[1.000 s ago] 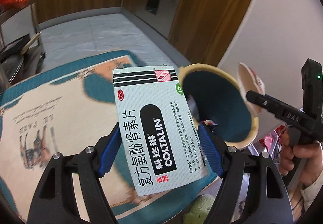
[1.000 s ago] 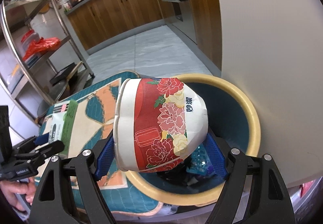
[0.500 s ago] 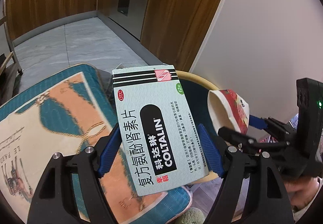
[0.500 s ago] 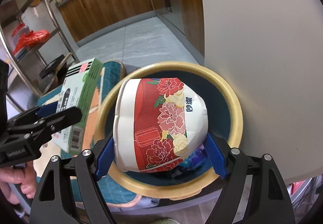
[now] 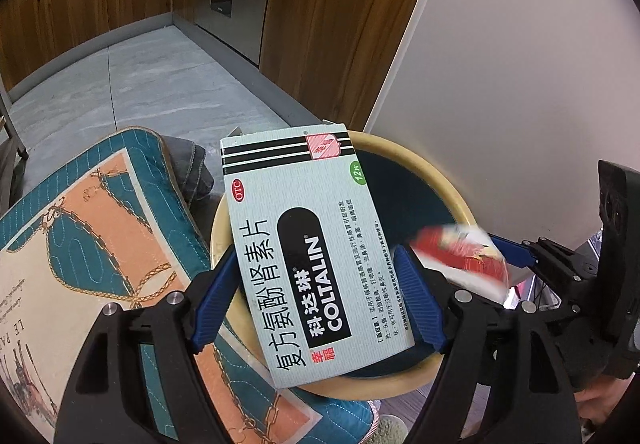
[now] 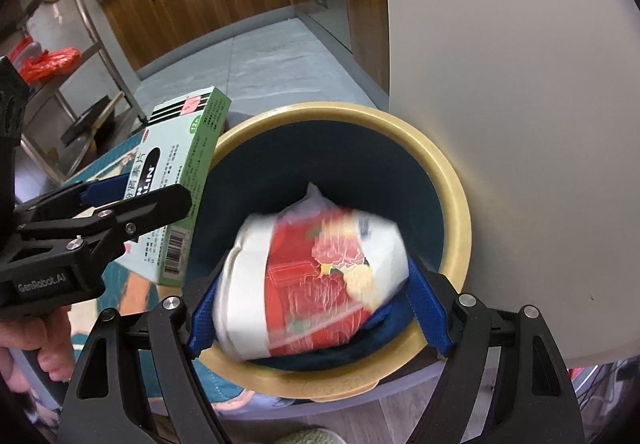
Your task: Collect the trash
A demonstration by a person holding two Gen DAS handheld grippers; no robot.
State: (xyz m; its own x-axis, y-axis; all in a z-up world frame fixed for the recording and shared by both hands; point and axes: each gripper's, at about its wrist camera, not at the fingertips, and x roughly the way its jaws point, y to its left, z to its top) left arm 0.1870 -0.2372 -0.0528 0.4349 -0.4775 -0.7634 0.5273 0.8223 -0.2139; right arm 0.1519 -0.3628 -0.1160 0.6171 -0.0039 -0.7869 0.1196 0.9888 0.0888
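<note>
My right hand-held gripper [image 6: 316,308] loosely grasps the crumpled red-floral paper cup [image 6: 312,284] over the yellow-rimmed blue bin [image 6: 452,183]; it could snag

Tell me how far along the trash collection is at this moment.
Done: nothing is clearly settled in the bin; its bottom is hidden. In hand: the paper cup, blurred, is between the pads of the right gripper over the bin's mouth, and may be dropping. The left gripper clamps a medicine box at the bin's rim. Left: the cup has to land, then the box goes in.
</note>
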